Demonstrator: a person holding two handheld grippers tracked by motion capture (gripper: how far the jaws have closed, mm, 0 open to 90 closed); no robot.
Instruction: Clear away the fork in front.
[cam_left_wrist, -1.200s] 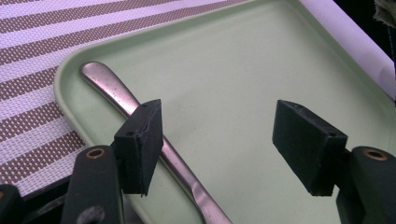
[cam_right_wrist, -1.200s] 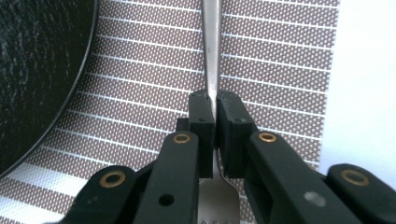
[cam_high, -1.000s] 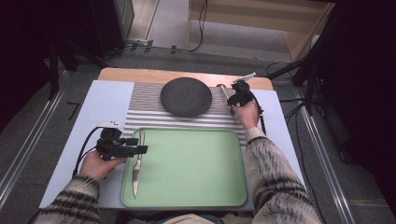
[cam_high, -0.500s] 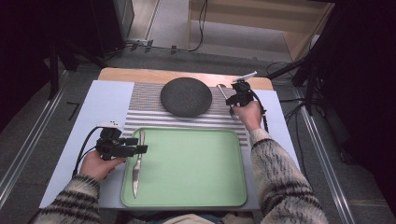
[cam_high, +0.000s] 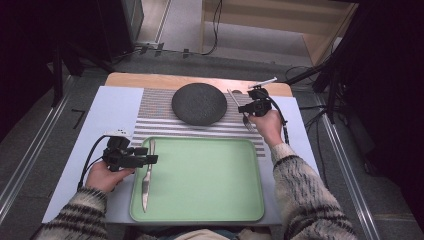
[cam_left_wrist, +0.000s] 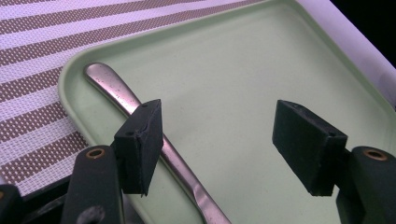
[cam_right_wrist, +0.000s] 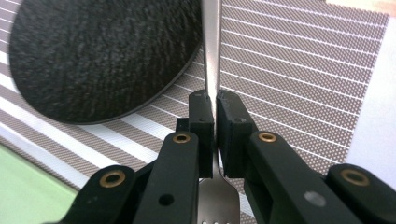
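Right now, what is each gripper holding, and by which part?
Right gripper: shut on the fork, gripped on its handle just above the tines. Left gripper: open, nothing held; the knife lies on the tray.

This looks like a lab or test room set up for recording. The small table (cam_high: 125, 82) stands on grey carpet, with metal floor rails (cam_high: 30, 155) on either side of it, loose cables (cam_high: 215, 30) behind it and dark stands (cam_high: 60, 65) beside it.
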